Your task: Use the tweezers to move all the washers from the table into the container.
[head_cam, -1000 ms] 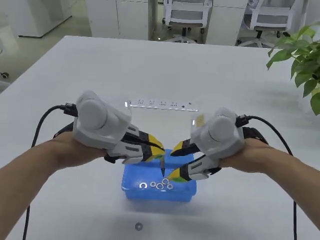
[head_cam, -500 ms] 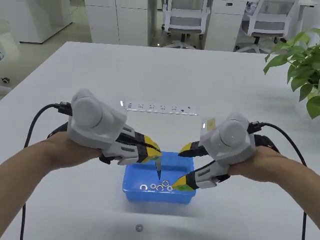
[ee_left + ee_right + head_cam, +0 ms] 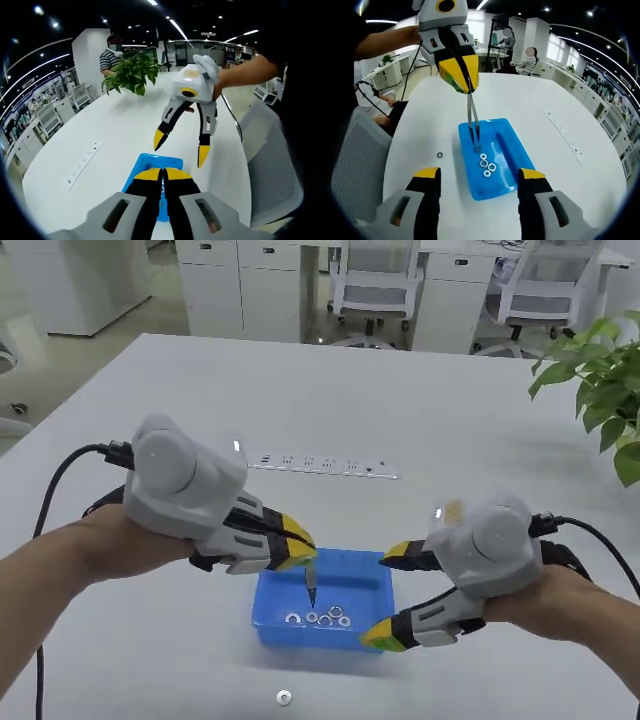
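In the head view, the left tool [image 3: 300, 552] is seen pressed together on a pair of slim metal tweezers [image 3: 311, 588]. Their long axis is held nearly upright, with the tips pointed down into the container [image 3: 272, 592]. The container is a shallow rectangular tray of smooth blue plastic, set on the white bench [image 3: 400, 420]. A cluster of small, flat metal rings, the washers [image 3: 320, 618], is gathered on its floor just beside the tweezer tips. Whether anything is pinched between the tips cannot be told. One loose washer [image 3: 284, 698] is seen on the bench near the container's front wall. The right tool [image 3: 385, 597] is held with its yellow-tipped jaws wide apart at the container's right end.
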